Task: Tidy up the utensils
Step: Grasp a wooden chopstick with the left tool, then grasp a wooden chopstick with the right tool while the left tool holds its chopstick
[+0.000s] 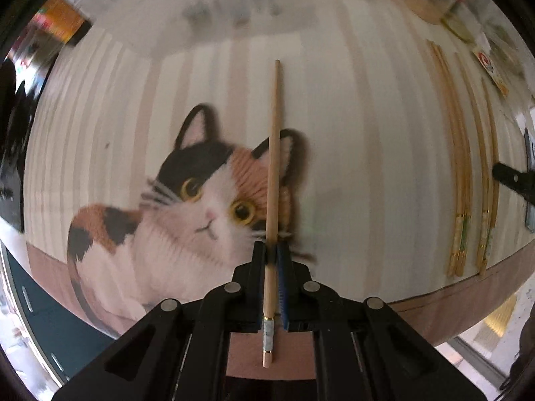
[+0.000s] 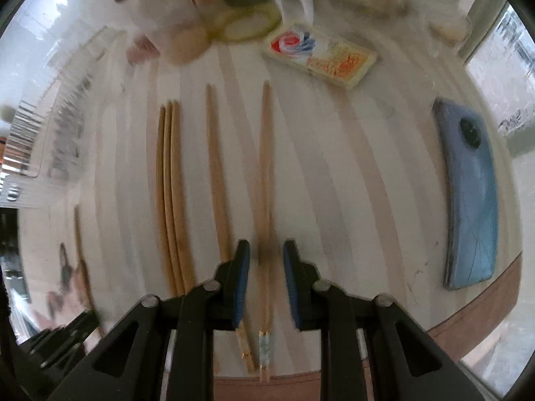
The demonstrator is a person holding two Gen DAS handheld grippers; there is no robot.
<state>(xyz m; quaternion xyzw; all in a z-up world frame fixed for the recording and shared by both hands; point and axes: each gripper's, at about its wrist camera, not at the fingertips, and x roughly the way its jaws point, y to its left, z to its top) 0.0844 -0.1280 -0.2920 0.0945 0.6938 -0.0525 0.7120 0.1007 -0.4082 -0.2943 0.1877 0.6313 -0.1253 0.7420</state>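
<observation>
Left gripper [image 1: 272, 250]: we find its jaws closed on a single wooden chopstick [image 1: 273, 173]. The stick runs from its banded butt end at 6 o'clock, behind the fingers, up to its tip at 12 o'clock.

Held chopstick, position: we see it crossing the right ear of the calico cat print [image 1: 187, 207] on the striped mat [image 1: 351, 140]. We cannot tell whether it is lifted clear of the mat or touching it.

Right gripper [image 2: 266, 257]: we record its jaws parted, with a gap on each side of the chopstick pair [image 2: 265, 180] lying between them. The blue pads [image 2: 241, 280] do not touch the pair.

Chopstick pair, position: flat on the mat, tips toward 12 o'clock, banded ends at 6 o'clock.

Other chopsticks, right wrist view: one single chopstick [image 2: 215, 173] just beside the pair at 9 o'clock; a tight bundle of three [image 2: 172, 193] farther toward 9 o'clock. All lie roughly parallel.

Left wrist view, 3 o'clock: we note the same laid-out chopsticks [image 1: 459, 173] in a row near the mat edge.

Other items: a blue phone [image 2: 473, 200] face down at 3 o'clock; a printed packet [image 2: 321, 55] at 1 o'clock; a tape roll [image 2: 245, 21] at 12 o'clock, blurred.
</observation>
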